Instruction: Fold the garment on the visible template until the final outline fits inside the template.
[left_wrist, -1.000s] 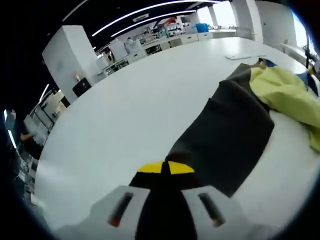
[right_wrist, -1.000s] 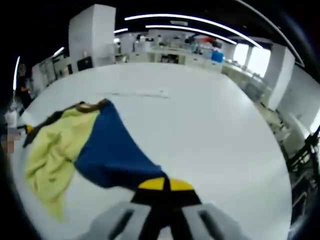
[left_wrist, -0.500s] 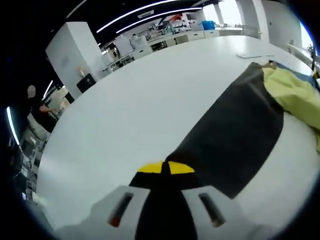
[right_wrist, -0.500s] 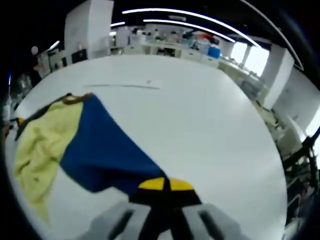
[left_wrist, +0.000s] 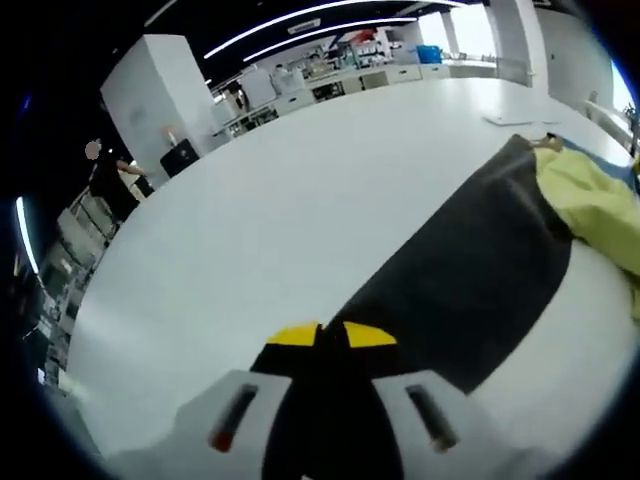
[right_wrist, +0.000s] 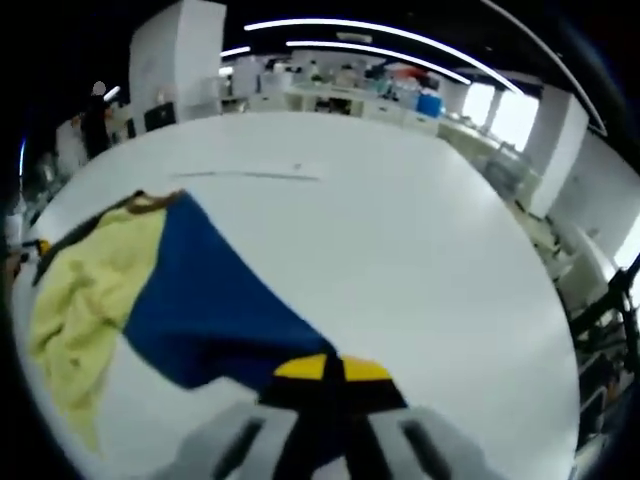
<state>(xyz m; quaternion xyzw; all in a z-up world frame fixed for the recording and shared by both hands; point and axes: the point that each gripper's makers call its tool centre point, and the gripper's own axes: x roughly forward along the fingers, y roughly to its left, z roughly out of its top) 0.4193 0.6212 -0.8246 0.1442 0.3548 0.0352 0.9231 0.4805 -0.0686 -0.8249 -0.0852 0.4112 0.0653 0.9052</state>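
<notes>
The garment has a dark grey sleeve (left_wrist: 470, 270), a blue sleeve (right_wrist: 205, 295) and a crumpled yellow-green body (right_wrist: 80, 290), and lies on the white table (right_wrist: 400, 230). In the left gripper view my left gripper (left_wrist: 331, 340) is shut on the end of the grey sleeve, which stretches away to the yellow body (left_wrist: 600, 200) at the right. In the right gripper view my right gripper (right_wrist: 330, 368) is shut on the end of the blue sleeve, which runs back left to the brown collar (right_wrist: 150, 200). A thin template line (right_wrist: 250, 175) shows on the table beyond the garment.
The white table spreads wide around the garment in both views. Benches, shelves and a white pillar (left_wrist: 150, 100) stand far behind it. A person (left_wrist: 110, 180) stands by the far left edge of the room.
Both sleeves stay held and are drawn a little more taut. The left view has shifted slightly, and the person at the far left has moved along the room's edge.
</notes>
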